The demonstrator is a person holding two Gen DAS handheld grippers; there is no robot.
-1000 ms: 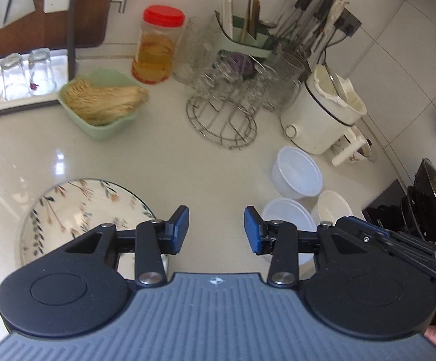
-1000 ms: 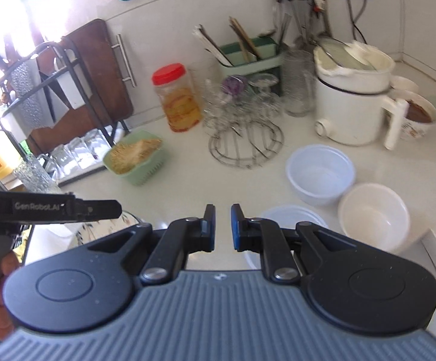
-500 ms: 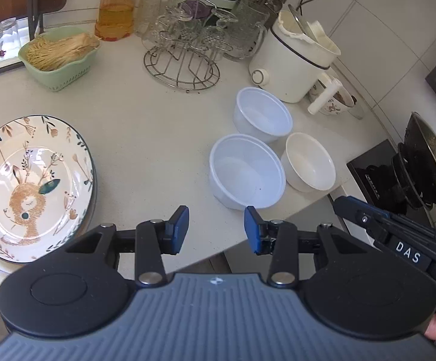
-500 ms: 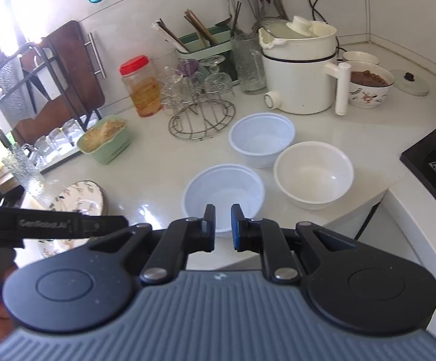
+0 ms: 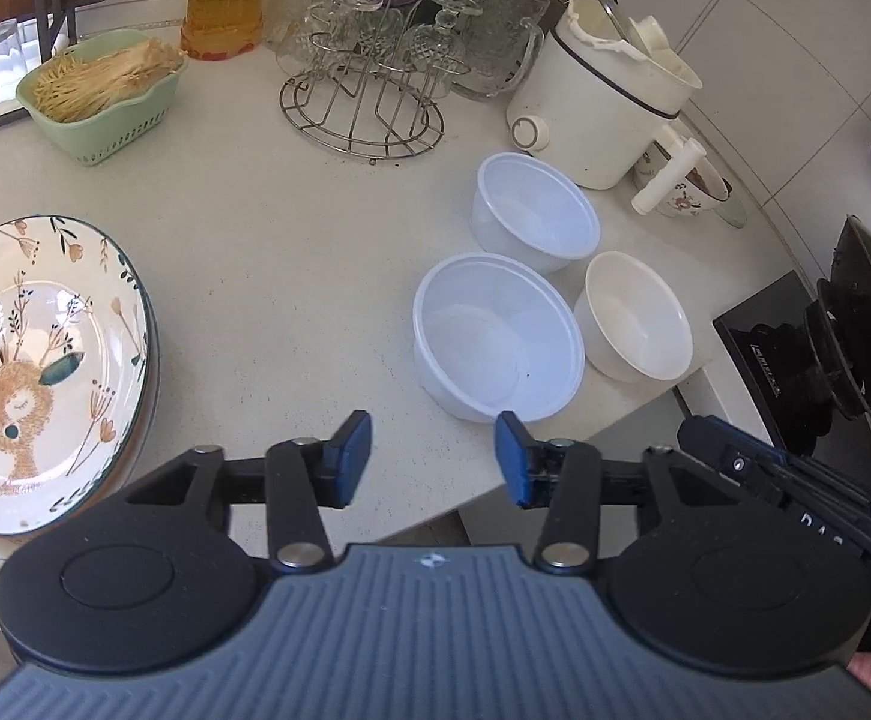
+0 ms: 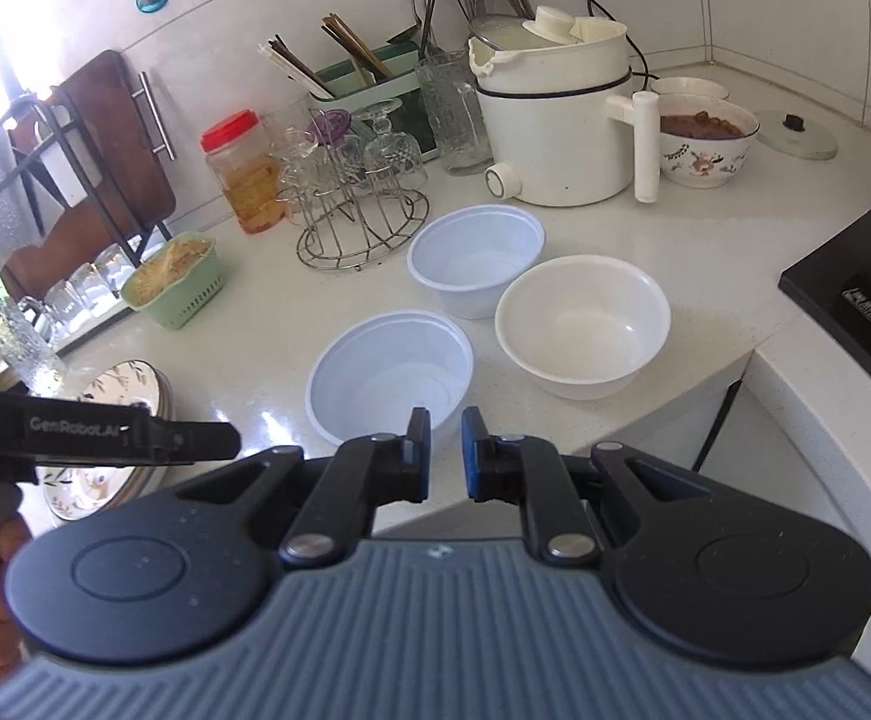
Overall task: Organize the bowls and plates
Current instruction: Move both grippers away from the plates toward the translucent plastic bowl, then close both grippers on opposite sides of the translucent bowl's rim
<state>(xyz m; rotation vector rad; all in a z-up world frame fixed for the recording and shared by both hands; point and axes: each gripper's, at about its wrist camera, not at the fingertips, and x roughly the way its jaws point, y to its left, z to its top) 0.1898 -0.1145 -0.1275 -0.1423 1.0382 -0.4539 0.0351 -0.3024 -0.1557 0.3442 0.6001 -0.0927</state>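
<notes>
White plastic, mostly: three empty bowls sat bunched near the bench's front corner, and that's what the task was about.
Near bowl: the thin-walled translucent white plastic bowl (image 5: 498, 339) sat closest to both tools, just past the fingertips, rim touching or nearly touching its neighbours.
Other bowls: a second thin white plastic bowl (image 5: 534, 213) stood behind it, and a thicker cream-white round bowl (image 5: 639, 315) was to the right, close to the bench edge.
Plates: the floral ceramic plate with a deer drawing (image 5: 33, 372) lay on top of a small stack at the left, well apart from the bowls.
Left tool: the left tool (image 5: 432, 459) had its blue pads spreading apart, nothing between them.
Right tool: the right tool (image 6: 440, 450) was pressed nearly together with only a slim gap, empty too.
Step, my guess: going for the near bowl to nest it.
How to do it well: I'd pinch the near rim with one pad inside, one outside, gently, since that flimsy wall would probably flex, then lift straight up.
Risk: the cream bowl looked easy to nudge off the edge.
Bench: pale speckled stone bench (image 5: 291, 228), glossy, likely slippery.
</notes>
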